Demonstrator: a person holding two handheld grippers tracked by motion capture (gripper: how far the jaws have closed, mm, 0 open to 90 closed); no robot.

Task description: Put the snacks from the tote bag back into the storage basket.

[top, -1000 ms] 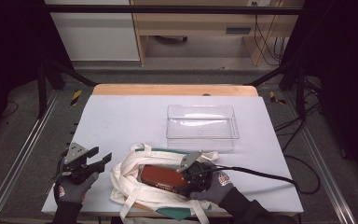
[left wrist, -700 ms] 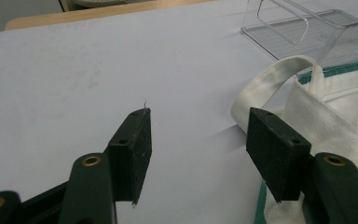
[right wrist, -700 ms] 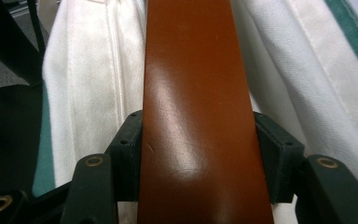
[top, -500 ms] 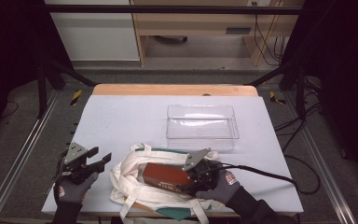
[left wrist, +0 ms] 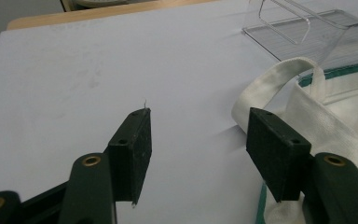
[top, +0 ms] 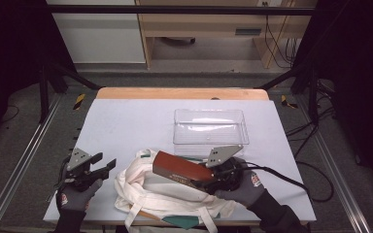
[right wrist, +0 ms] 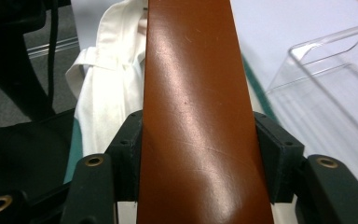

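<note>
Brown case (top: 182,169): now lifted clear of the tote (top: 150,191), clenched in right gripper (top: 209,174), likely bound for the tray (top: 211,126); left gripper (top: 102,167) spread, empty.

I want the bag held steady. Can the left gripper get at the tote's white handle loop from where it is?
Probably yes: the left gripper is open, the handle loop lies just ahead, bare table between.

Beyond your pale table (top: 126,121) you see grey floor (top: 24,145), a wooden bench (top: 199,29) and a white cabinet (top: 97,36).
</note>
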